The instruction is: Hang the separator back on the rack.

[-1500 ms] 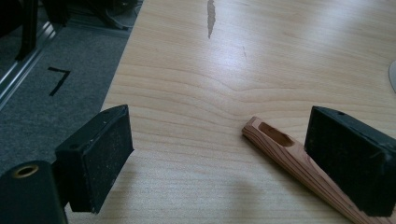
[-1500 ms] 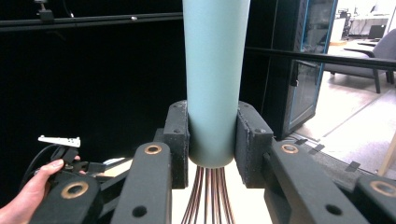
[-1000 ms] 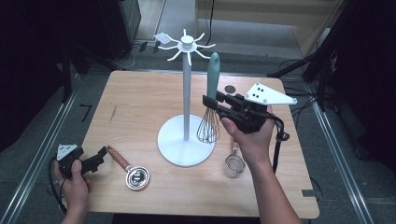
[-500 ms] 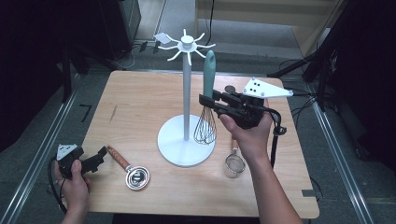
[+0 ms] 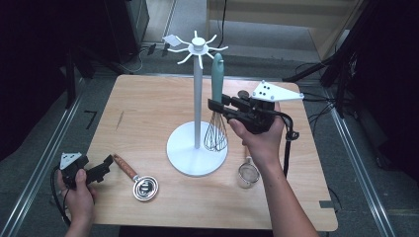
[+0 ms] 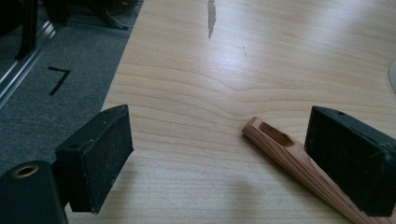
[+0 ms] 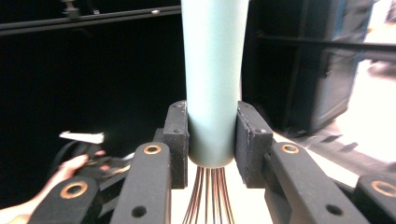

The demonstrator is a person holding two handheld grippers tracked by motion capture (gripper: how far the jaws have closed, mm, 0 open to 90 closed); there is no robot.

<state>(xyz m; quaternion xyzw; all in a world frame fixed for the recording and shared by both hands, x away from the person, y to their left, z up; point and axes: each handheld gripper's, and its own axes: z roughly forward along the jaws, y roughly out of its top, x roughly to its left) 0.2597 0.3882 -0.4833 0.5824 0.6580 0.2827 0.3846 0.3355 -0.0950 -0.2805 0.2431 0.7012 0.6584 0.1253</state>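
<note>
One whisk (image 5: 216, 106) stands upright above the white stand's (image 5: 196, 148) round base, its pale green handle squeezed between the pads of the right claw (image 5: 216, 107), wires hanging below the jaws. The left claw (image 5: 105, 165) rests released at the worktop's (image 5: 148, 108) near left corner, just beside the wooden handle of a small measuring cup (image 5: 138, 180). A strainer (image 5: 246, 174) lies under the right forearm.

Even overhead light falls on the pale wooden table (image 5: 148, 108), while the room around it sinks into near black. The white stand (image 5: 197, 148) casts only a faint shadow. In the left gripper view the tabletop shows a soft sheen and the near pads blur slightly. The right gripper view has a blown-out bright patch at its right edge
</note>
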